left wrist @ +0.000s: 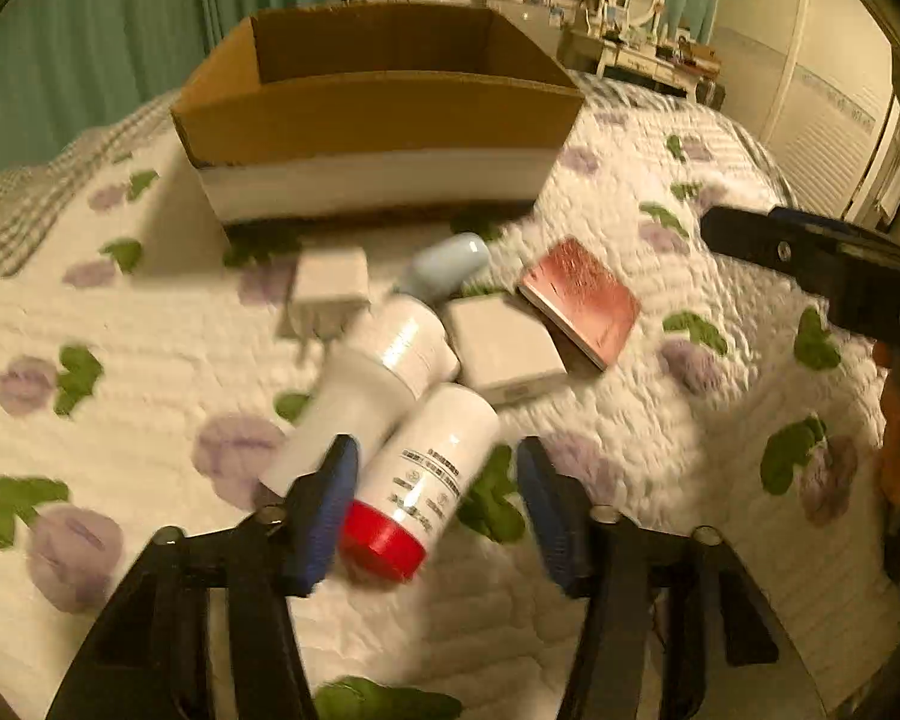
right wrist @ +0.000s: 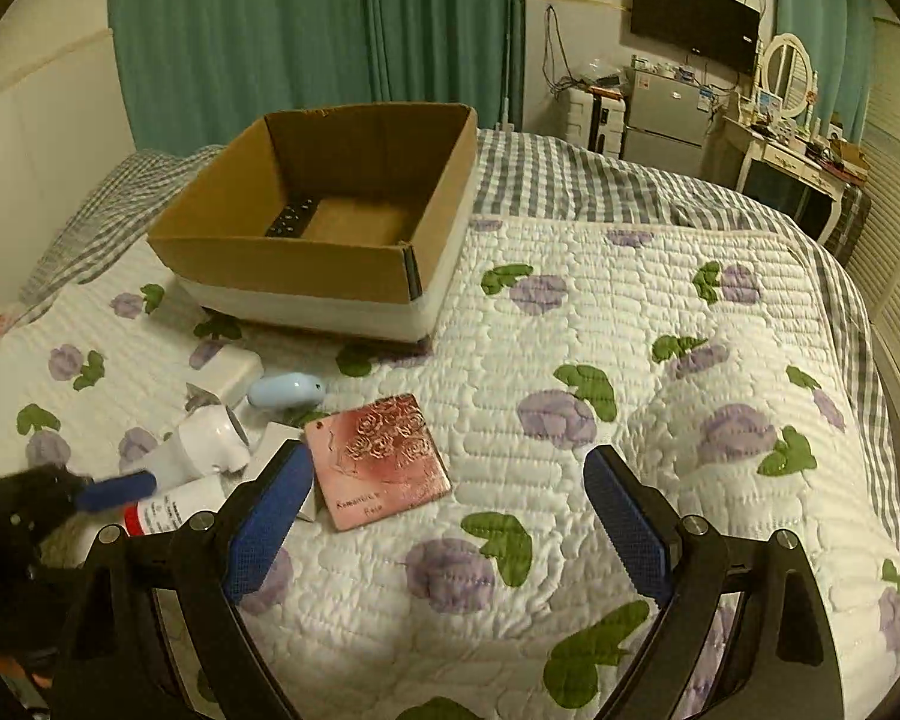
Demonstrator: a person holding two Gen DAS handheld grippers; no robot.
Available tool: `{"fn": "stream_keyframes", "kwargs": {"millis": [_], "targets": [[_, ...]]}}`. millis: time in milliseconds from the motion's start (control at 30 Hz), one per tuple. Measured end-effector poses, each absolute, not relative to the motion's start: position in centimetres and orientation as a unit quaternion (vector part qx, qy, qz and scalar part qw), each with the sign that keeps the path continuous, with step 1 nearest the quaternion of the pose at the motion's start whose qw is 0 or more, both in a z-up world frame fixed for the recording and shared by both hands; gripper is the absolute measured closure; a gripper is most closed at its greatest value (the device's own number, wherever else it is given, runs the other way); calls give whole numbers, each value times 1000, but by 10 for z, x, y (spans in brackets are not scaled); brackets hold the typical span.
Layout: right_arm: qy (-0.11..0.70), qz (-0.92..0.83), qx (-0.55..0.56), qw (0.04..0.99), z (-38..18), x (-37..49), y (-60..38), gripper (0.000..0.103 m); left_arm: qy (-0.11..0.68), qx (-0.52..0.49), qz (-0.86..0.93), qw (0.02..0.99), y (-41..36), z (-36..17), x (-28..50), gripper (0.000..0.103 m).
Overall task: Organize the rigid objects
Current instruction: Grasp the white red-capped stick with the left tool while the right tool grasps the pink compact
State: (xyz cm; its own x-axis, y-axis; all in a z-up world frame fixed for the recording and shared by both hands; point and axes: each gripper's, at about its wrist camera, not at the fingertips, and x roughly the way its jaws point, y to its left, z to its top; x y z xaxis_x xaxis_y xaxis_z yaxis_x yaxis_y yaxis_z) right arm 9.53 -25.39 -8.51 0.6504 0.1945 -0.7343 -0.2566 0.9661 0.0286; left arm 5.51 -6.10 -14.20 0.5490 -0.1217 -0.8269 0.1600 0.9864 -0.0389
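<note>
Currently the left claw (left wrist: 432, 498) stands spread astride the red-capped bottle (left wrist: 426, 474) on the bed (left wrist: 660, 420); advise centring on its body before pinching, clear of the neighbouring white bottle (left wrist: 372, 384).

The left wrist view is smeared by motion blur, so the print on the red-capped white bottle (left wrist: 426, 480) cannot be read, and the white charger (left wrist: 330, 288) and pale blue object (left wrist: 450, 267) behind it show only as soft shapes. From there the cardboard box (left wrist: 378, 120) hides its own floor behind its near wall, while in the right wrist view a dark dotted item (right wrist: 291, 217) inside it is too small to identify. The right gripper's left finger (right wrist: 267, 516) covers part of the white box (right wrist: 279, 441).
</note>
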Motion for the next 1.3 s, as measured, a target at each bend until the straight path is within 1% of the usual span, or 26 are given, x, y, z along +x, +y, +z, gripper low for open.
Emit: {"fn": "stream_keyframes", "kwargs": {"millis": [167,200,233,267,433,467,500,600,700,800,900,1033,1300], "targets": [[404,121,-34,906,-87,97,-255,11,490,37,-78,867,-69,-154,57,52],[405,122,-34,906,-88,96,-255,11,499,37,-80,862,-70,-157,57,54],[406,122,-34,905,-89,97,-255,11,506,37,-85,857,-71,-160,58,58],[407,122,-33,905,-90,97,-255,11,511,39,-87,854,-73,-162,60,59],[419,127,-38,898,-97,101,-251,11,511,6,-90,855,-69,-167,83,59],[420,127,-39,898,-98,101,-250,11,512,1,-90,854,-69,-169,88,60],[421,129,-40,897,-98,101,-249,11,512,2,-87,855,-70,-170,90,64],[424,136,-41,895,-99,102,-248,11,497,8,-93,863,-72,-163,83,66],[430,160,-40,888,-99,107,-245,11,465,-5,-93,880,-67,-138,72,67],[455,189,-57,869,-106,117,-235,11,433,-12,-81,898,-58,-109,73,67],[478,198,-79,852,-119,127,-224,11,417,0,-49,908,-47,-96,87,67],[501,190,-108,837,-139,136,-213,11,415,5,-10,910,-30,-104,106,67],[517,173,-131,828,-160,154,-202,11,410,0,2,912,-16,-115,111,67]]}}
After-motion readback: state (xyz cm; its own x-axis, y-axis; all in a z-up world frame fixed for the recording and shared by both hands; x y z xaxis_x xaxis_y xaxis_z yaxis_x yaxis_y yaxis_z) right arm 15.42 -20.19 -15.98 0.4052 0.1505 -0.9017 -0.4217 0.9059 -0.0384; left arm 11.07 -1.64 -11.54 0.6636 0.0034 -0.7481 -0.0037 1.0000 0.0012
